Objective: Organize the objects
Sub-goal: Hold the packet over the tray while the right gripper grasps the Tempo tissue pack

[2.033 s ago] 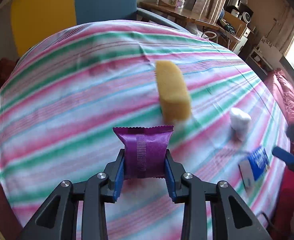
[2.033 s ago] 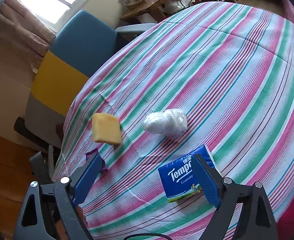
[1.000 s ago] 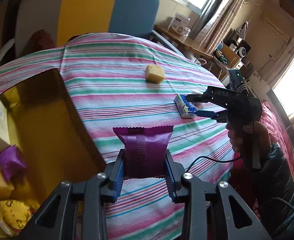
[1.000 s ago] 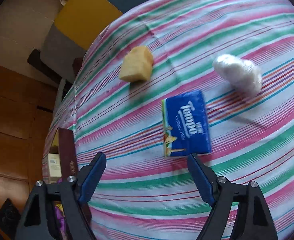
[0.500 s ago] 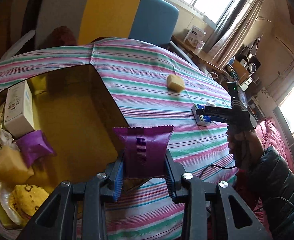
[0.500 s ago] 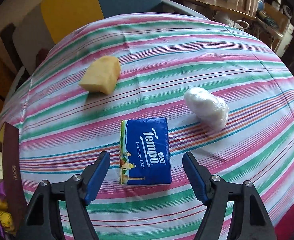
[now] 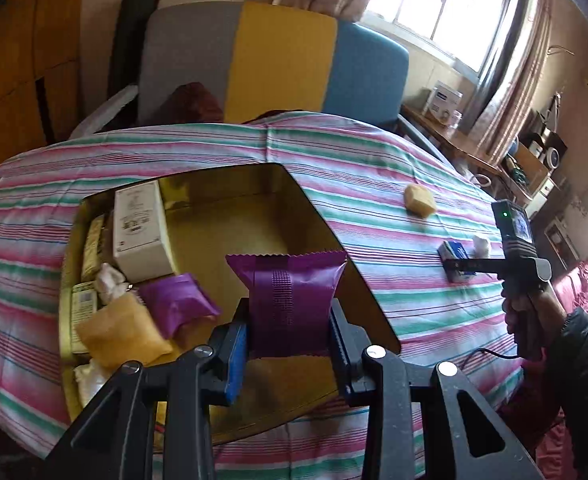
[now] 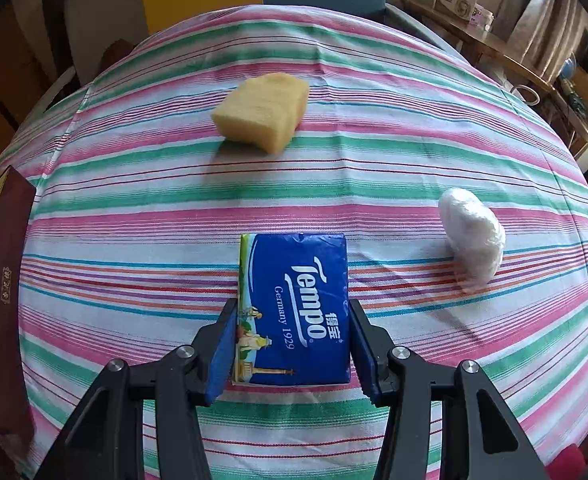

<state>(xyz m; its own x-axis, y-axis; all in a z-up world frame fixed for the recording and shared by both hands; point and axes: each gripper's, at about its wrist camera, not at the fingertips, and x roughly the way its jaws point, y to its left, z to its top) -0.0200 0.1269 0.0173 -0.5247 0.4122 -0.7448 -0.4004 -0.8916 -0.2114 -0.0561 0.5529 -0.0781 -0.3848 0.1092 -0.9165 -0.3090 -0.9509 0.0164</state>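
Note:
My left gripper [image 7: 290, 314] is shut on a purple snack packet [image 7: 290, 280] and hangs over the near right part of an open gold tin [image 7: 230, 216]. In the right wrist view a blue Tempo tissue pack [image 8: 294, 272] lies flat on the striped cloth. My right gripper [image 8: 292, 320] straddles it with the jaws closing, and both pads touch its long sides. The left wrist view shows that right gripper [image 7: 465, 266] at the tissue pack [image 7: 453, 250], held by a hand in a dark sleeve. A yellow sponge [image 8: 264, 110] and a white wrapped bundle [image 8: 473, 232] lie loose beyond.
The tin's left half holds a white box [image 7: 140, 228], a second purple packet [image 7: 178, 304], a yellow sponge [image 7: 122, 332] and several small items. The tin's dark red side [image 8: 2, 280] shows at the left. A grey, yellow and blue chair [image 7: 282, 60] stands behind the round table.
My left gripper has carried the purple packet from over the cloth to over the tin. The right gripper has come down around the tissue pack, and its jaws have narrowed onto the pack's sides.

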